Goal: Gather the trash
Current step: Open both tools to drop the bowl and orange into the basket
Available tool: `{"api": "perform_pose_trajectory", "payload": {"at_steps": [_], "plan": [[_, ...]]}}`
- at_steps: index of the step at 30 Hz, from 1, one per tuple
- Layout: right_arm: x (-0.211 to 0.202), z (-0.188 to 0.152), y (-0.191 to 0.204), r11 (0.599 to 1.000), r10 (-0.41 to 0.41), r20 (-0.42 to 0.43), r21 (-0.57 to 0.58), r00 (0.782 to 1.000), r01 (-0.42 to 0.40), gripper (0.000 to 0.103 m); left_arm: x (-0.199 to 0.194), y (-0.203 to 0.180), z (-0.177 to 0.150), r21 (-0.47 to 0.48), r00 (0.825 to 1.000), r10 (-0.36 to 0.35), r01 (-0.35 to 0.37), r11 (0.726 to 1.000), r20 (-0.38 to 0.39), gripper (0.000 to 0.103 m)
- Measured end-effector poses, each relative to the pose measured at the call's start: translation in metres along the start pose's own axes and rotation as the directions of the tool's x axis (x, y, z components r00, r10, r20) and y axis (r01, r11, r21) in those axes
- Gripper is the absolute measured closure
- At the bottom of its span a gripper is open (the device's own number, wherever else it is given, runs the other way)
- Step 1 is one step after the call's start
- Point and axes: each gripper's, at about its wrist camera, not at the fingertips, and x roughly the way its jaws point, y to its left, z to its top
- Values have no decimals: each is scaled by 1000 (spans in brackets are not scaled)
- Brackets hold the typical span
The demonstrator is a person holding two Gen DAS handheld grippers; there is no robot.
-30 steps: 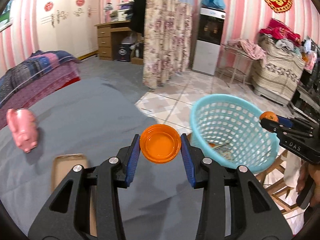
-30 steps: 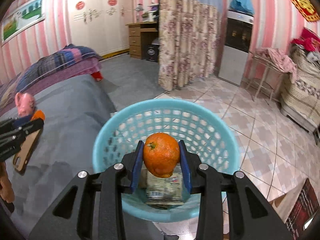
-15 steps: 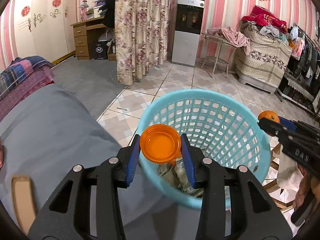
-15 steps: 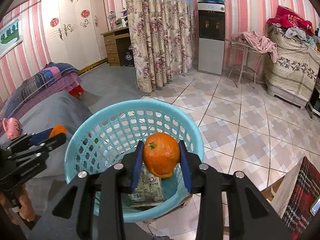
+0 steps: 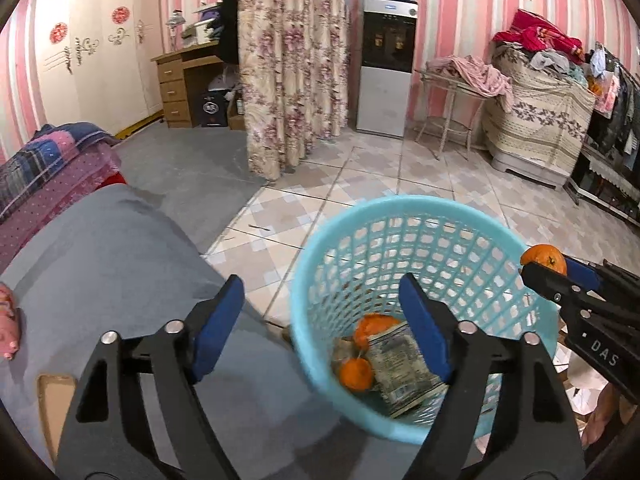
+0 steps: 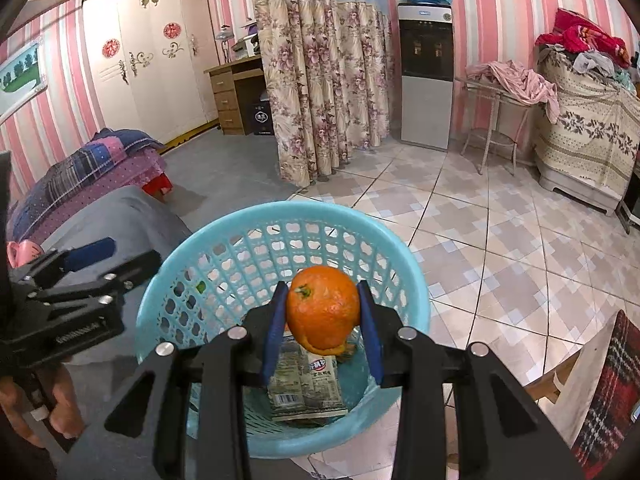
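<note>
A turquoise mesh basket (image 5: 420,216) stands on the tiled floor beside a grey-covered surface. My left gripper (image 5: 320,284) hangs over its near-left rim with its jaws opening wide and nothing between them. At the basket's bottom lie orange pieces (image 5: 356,374) and a crumpled snack wrapper (image 5: 400,372). My right gripper (image 6: 322,312) is shut on a whole orange (image 6: 322,314) above the basket (image 6: 280,210). From the left wrist view the right gripper (image 5: 554,270) and its orange (image 5: 544,258) show at the basket's right rim. The left gripper (image 6: 134,254) shows at the left of the right wrist view.
The grey-covered surface (image 5: 120,260) fills the left, with a pink piggy bank (image 5: 6,328) and a flat brown tray (image 5: 52,396) on it. A floral curtain (image 5: 288,80) and water dispenser (image 5: 386,64) stand beyond the tiles. A person's hand (image 6: 52,412) holds the left gripper.
My left gripper moved right over the basket and opened; the orange lid it held has left its jaws. The right gripper still holds the orange above the basket.
</note>
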Motion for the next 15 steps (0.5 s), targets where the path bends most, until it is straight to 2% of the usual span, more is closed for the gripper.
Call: {"api": "perform_pose_trajectory", "payload": {"at_steps": [3, 8, 10, 13, 15], "plan": [[3, 1, 6, 1000, -3, 5, 0, 1000, 3, 68, -12, 13, -3, -20, 999, 31, -30, 999, 19, 15], [10, 2, 18, 1000, -17, 21, 3, 1000, 17, 65, -31, 38, -9, -67, 997, 66, -64, 996, 27, 12], [12, 1, 20, 1000, -10, 18, 6, 1000, 10, 57, -38, 46, -10, -80, 996, 80, -77, 994, 28, 11], [10, 2, 20, 1000, -1, 26, 9, 1000, 1, 32, -47, 54, -13, -97, 995, 95, -91, 991, 32, 8], [9, 2, 20, 1000, -1, 34, 6, 999, 0, 26, -51, 58, -15, -107, 994, 102, -98, 989, 35, 7]]}}
